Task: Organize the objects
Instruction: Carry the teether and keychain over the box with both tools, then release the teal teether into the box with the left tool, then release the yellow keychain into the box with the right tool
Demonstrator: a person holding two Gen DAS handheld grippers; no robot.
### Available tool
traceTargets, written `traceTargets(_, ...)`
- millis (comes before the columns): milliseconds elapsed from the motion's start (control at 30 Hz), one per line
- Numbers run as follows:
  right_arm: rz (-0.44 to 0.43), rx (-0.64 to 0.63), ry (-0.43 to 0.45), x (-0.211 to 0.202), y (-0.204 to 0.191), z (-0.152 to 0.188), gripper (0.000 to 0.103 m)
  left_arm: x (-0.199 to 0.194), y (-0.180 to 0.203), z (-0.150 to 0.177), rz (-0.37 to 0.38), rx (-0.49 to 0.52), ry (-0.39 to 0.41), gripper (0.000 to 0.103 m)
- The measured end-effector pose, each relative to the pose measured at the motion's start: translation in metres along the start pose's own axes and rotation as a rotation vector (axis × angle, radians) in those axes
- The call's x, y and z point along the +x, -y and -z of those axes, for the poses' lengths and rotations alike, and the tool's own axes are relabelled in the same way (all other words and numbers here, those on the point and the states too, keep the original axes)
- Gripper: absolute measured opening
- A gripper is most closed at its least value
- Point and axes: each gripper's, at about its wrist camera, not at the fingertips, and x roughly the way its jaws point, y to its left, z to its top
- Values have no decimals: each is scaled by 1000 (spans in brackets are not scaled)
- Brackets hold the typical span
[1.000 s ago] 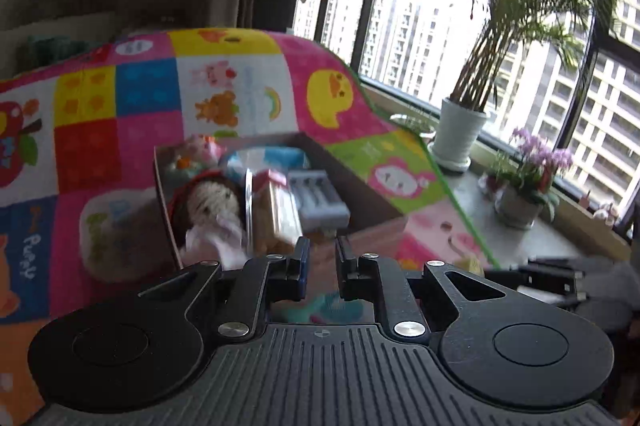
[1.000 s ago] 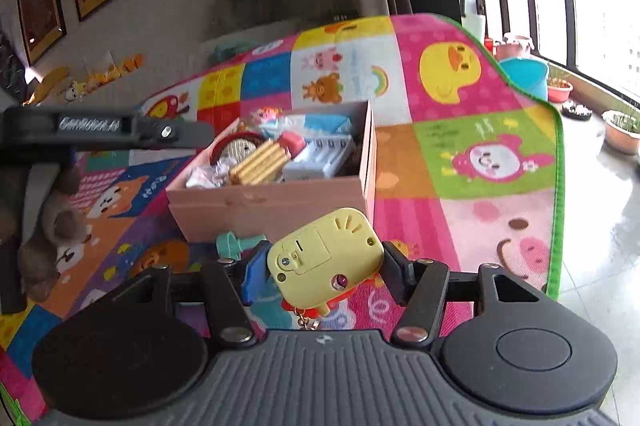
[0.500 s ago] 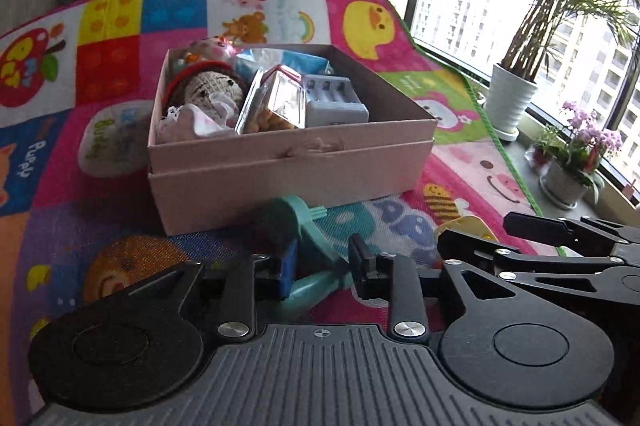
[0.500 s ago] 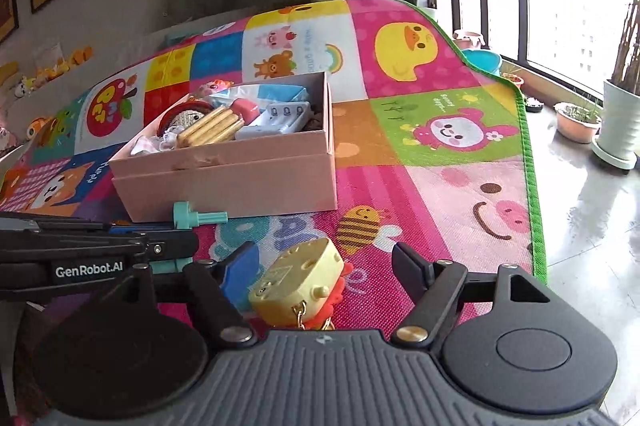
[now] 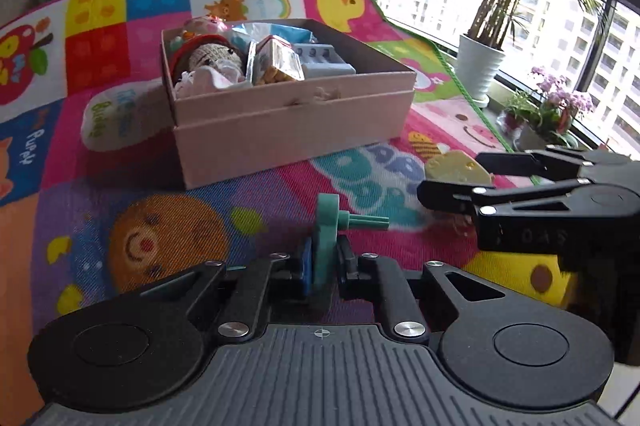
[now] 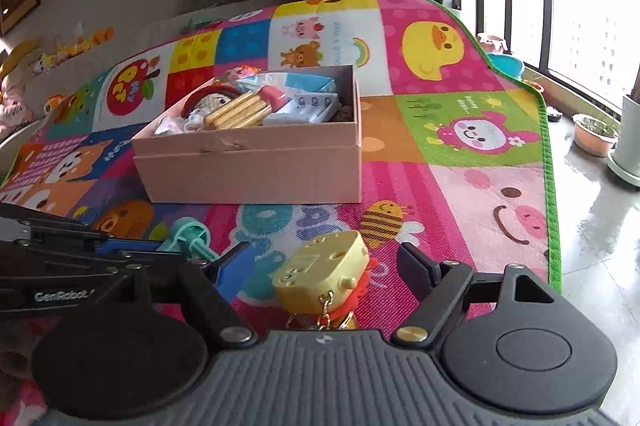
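My left gripper [image 5: 324, 260] is shut on a teal plastic toy [image 5: 328, 222] with a disc and a side peg, low over the play mat. From the right wrist view, the teal toy [image 6: 188, 232] shows at the left gripper's tip [image 6: 166, 246]. A yellow toy [image 6: 324, 266] with an orange ruff and a small chain lies on the mat between the fingers of my right gripper [image 6: 326, 258]. Its jaws are opening and the pads stand clear of the toy. Behind both stands an open pink box [image 5: 288, 130] filled with a knitted doll, biscuits and other items.
A colourful cartoon play mat [image 6: 460, 186] covers the floor; its green edge [image 6: 550, 186] runs along the right, with shiny floor beyond. A potted palm [image 5: 478, 66] and pink flowers [image 5: 560, 106] stand by the window. Framed pictures hang on the far wall.
The left gripper came down to the mat, opened around the teal toy and shut on it. The right gripper let go of the yellow toy, which now lies on the mat.
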Motion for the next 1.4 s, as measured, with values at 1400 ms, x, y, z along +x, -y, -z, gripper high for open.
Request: traceTargets(1400, -88, 65, 238, 24, -1, -199, 49, -28, -110, -59, -27, -379, 211, 16)
